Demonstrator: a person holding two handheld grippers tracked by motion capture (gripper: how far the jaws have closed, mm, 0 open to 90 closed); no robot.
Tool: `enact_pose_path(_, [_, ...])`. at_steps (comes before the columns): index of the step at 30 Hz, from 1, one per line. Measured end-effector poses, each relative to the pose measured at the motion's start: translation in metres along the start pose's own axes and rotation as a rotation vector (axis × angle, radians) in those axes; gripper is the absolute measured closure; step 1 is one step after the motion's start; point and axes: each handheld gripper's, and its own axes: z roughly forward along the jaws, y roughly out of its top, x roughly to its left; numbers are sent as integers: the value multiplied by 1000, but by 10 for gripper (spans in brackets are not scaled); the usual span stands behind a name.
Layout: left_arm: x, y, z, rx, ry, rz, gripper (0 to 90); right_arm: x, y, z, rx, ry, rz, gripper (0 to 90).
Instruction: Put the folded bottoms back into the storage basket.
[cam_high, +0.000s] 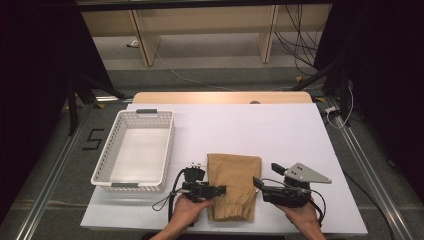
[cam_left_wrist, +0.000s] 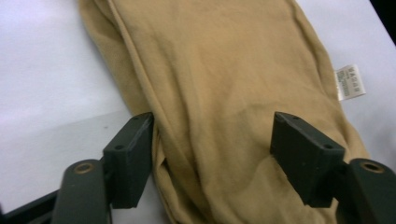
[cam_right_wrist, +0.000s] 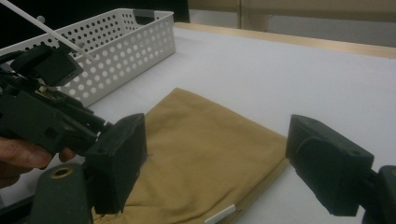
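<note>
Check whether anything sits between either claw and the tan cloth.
Nothing visible does. The left claw and right claw flank the cloth, jaws open, with only bare table around it.

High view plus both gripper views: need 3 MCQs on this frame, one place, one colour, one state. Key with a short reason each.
1. Where does the white basket stand relative to the folded garment?
A. to its left
B. to its right
C. on top of it

2. What colour is the folded garment?
A. navy
B. tan
C. red

3. How do the jaws of the left gripper stand?
A. shut on the garment
B. shut on the basket rim
C. open, astride the garment's edge

Answers:
1 A: in the high view the basket sits left of the garment on the white table, apart from it.
2 B: all three views show tan cloth, with a small white label.
3 C: the left gripper view shows both jaws wide apart with cloth between them. The right gripper is open too.
</note>
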Motion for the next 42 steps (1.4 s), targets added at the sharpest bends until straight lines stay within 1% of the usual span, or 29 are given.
enact_pose_path(2, [-2,1,2,1,-7,1,327,0,0,0,-2,0,-3,216])
enact_pose_path(5, [-4,3,5,5,-35,-15,346,1,0,1,-3,2,-7,218])
enact_pose_path(7, [-5,4,7,11,-40,-6,357,1,0,1,-3,3,-7,218])
enact_pose_path(8, [-5,5,8,8,-46,-13,374,1,0,1,-3,2,-8,219])
enact_pose_path(9, [-5,5,9,7,-49,-11,387,0,0,1,-2,3,-7,219])
enact_pose_path(12, [-4,6,11,3,-48,4,421,0,0,1,1,2,-8,220])
enact_pose_path(14, [-4,6,11,-7,-42,12,466,0,0,1,0,1,-12,221])
enact_pose_path(17, [-3,5,12,-14,-26,23,565,0,1,1,0,2,-12,221])
enact_pose_path(20, [0,5,13,-19,-30,28,646,1,1,0,1,5,-7,222])
enact_pose_path(22, [-1,4,13,-16,-36,32,683,0,1,1,0,3,-10,223])
enact_pose_path(24, [-2,4,15,-16,-35,46,725,1,1,1,0,3,-10,223])
enact_pose_path(25, [-3,3,15,-16,-34,60,741,1,1,1,1,3,-11,223])
enact_pose_path(28, [-1,3,15,-23,-49,63,794,0,1,1,1,4,-11,225])
enact_pose_path(30, [0,3,14,-28,-60,61,814,0,1,0,0,4,-9,225])
enact_pose_path(33, [-1,4,12,-39,-74,75,826,0,1,0,-8,0,-12,226])
enact_pose_path(37, [-1,8,4,-58,-109,76,830,0,1,-1,-15,-4,-14,226])
enact_pose_path(39, [-3,9,0,-69,-120,86,829,-1,1,-1,-21,-4,-10,226])
enact_pose_path(42, [-7,11,-8,-82,-125,114,830,-1,1,-2,-27,-5,-10,226])
